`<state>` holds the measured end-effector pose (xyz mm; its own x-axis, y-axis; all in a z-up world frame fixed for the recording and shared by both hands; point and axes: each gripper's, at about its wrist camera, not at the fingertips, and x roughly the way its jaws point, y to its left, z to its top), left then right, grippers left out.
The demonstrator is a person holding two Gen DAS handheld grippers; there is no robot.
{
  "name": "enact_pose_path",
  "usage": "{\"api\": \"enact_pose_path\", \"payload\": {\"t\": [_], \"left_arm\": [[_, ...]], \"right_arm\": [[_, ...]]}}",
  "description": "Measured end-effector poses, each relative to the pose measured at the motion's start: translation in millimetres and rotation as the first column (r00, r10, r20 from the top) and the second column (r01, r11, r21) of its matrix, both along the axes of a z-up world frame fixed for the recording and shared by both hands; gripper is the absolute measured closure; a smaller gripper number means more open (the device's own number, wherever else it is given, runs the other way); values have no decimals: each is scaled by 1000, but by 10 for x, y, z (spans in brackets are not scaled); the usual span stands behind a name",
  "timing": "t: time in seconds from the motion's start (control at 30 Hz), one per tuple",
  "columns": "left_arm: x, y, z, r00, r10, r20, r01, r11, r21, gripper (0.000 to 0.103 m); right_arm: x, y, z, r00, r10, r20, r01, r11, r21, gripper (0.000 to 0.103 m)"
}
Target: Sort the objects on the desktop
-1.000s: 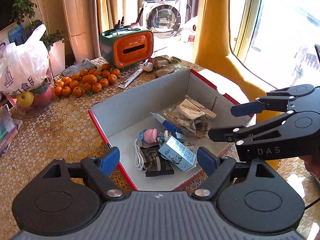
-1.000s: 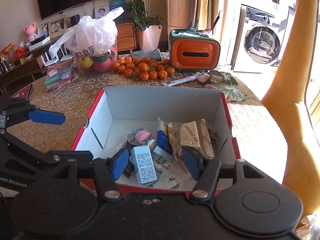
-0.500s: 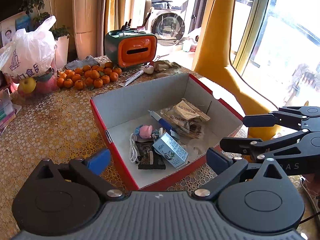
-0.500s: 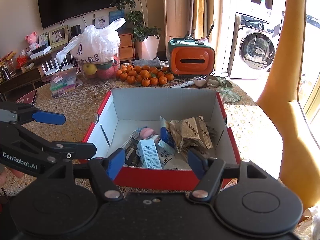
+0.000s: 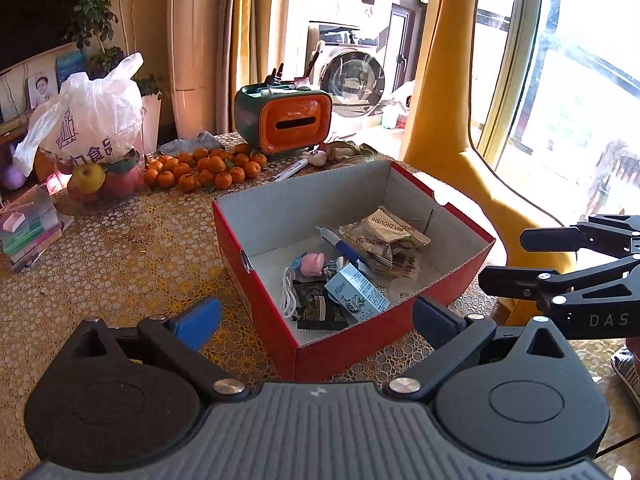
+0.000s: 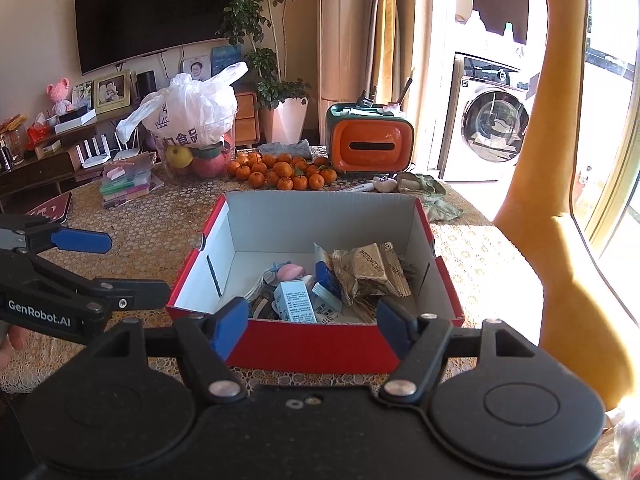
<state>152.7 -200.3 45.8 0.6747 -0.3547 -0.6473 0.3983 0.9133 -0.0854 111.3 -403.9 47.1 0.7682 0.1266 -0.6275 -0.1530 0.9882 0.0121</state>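
A red cardboard box (image 5: 264, 316) (image 6: 320, 346) stands on the lace-covered table. Inside lie gold snack packets (image 5: 384, 232) (image 6: 370, 270), a small blue-and-white carton (image 5: 356, 294) (image 6: 296, 302), a pink figure (image 5: 312, 262) (image 6: 290, 270), a white cable (image 5: 288, 294), a dark sachet (image 5: 320, 308) and a blue pen (image 5: 340, 242). My left gripper (image 5: 316, 316) (image 6: 108, 260) is open and empty, held back from the box's near corner. My right gripper (image 6: 312, 324) (image 5: 516, 258) is open and empty too, just short of the box's front wall.
Behind the box sit a pile of tangerines (image 5: 204, 168) (image 6: 282, 172), an orange-fronted tissue box (image 5: 286, 122) (image 6: 370, 144), a white bag over fruit (image 5: 90, 132) (image 6: 190, 118), a white tube (image 5: 290, 168) and stacked booklets (image 5: 28, 232) (image 6: 126, 180). A yellow chair (image 6: 560, 220) rises at the right.
Both grippers have drawn back and up from the box, which now looks smaller and farther off. Both stay open and the contents have not moved.
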Motion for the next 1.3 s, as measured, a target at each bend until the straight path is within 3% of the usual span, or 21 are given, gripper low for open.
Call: {"api": "enact_pose_path", "payload": {"t": [0.53, 1.3], "left_arm": [[-336, 114, 115, 999, 33, 0, -33, 999, -28, 1], [-542, 95, 105, 1000, -8, 22, 8, 1000, -24, 0]], "right_arm": [[-335, 131, 30, 1000, -28, -3, 28, 1000, -8, 32], [-494, 251, 61, 999, -35, 7, 35, 998, -55, 32]]}}
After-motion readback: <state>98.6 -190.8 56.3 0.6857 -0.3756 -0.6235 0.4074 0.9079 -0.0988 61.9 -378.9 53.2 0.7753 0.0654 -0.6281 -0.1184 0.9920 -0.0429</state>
